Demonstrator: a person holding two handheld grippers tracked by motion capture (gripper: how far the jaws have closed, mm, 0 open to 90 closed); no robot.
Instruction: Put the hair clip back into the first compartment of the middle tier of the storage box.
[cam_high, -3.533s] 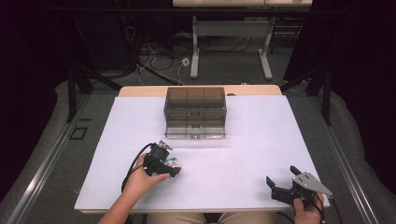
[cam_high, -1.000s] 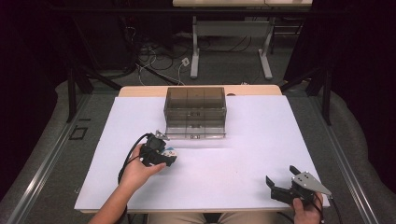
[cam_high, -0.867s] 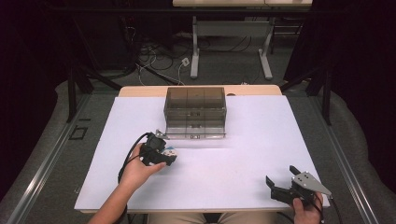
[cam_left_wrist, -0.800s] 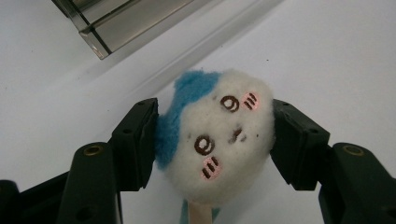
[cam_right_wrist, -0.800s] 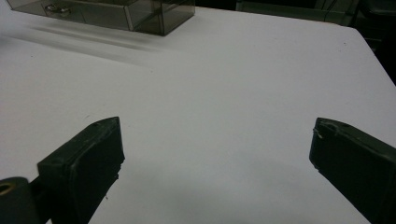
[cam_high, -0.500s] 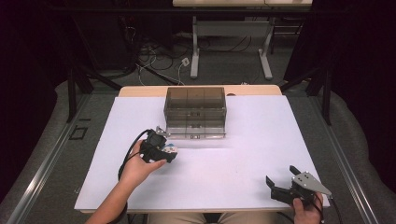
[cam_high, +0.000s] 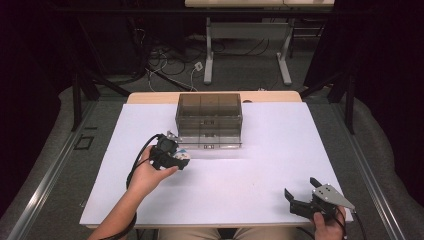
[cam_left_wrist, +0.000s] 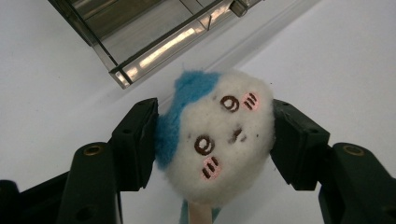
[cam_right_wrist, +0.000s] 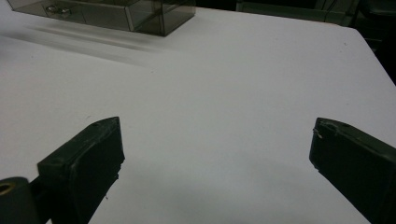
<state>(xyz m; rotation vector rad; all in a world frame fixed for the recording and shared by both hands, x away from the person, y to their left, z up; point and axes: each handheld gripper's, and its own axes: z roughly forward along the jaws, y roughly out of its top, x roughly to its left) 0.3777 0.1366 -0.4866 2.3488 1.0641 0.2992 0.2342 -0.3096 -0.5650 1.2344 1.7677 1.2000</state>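
A small white plush toy (cam_left_wrist: 219, 140) with a blue patch, stitched eyes and pink cheeks sits between the jaws of my left gripper (cam_left_wrist: 215, 140), which is shut on it. In the high view that gripper (cam_high: 176, 156) hangs just left of the front corner of a smoky clear drawer box (cam_high: 209, 120), with the plush toy (cam_high: 183, 155) showing at its tip. The box's lower corner (cam_left_wrist: 140, 42) lies just beyond the toy. My right gripper (cam_high: 300, 200) rests near the table's front right edge, jaws wide apart and nothing between them (cam_right_wrist: 215, 154).
The white table top (cam_high: 250, 170) stretches between the two grippers. The drawer box (cam_right_wrist: 107, 11) stands at the back middle, its small handle facing the person. Dark floor, cables and table legs lie beyond the far edge.
My left gripper has carried the plush toy a little up the table and closer to the drawer box's front left corner. The right gripper has kept still.
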